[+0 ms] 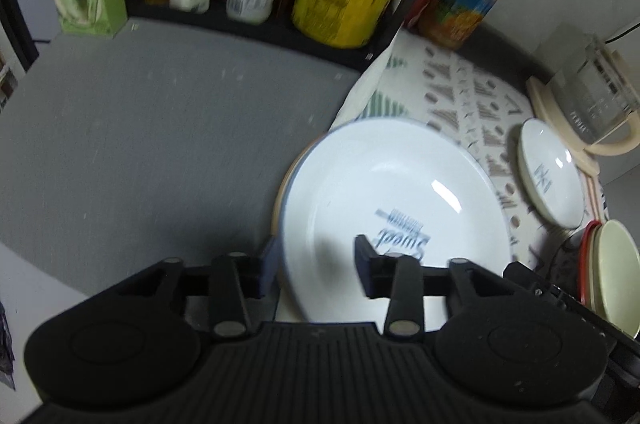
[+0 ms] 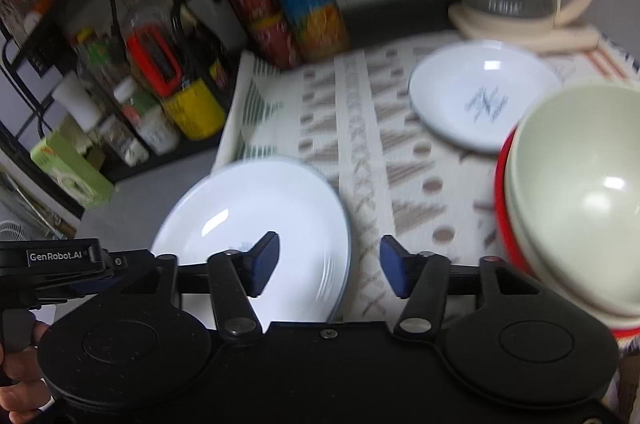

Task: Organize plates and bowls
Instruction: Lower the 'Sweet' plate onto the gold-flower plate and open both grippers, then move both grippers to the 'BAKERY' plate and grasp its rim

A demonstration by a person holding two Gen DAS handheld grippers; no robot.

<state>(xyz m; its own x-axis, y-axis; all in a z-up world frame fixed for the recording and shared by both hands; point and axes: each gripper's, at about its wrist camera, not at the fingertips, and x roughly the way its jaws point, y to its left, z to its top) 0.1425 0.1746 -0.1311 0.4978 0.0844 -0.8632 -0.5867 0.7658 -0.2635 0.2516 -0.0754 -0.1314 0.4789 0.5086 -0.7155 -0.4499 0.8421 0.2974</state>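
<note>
Left gripper jaws straddling large white plate rim, right gripper open

Just ahead of the black left tongs, with their dark blue pads, lies a white plate with blurred blue lettering. Right of it sits a smaller white dish with a dark mark. The cloth is cream, patterned in brown, possibly grey-green too. The surface is grey. Beside the right tongs, a pale green bowl nests in a red one.
</note>
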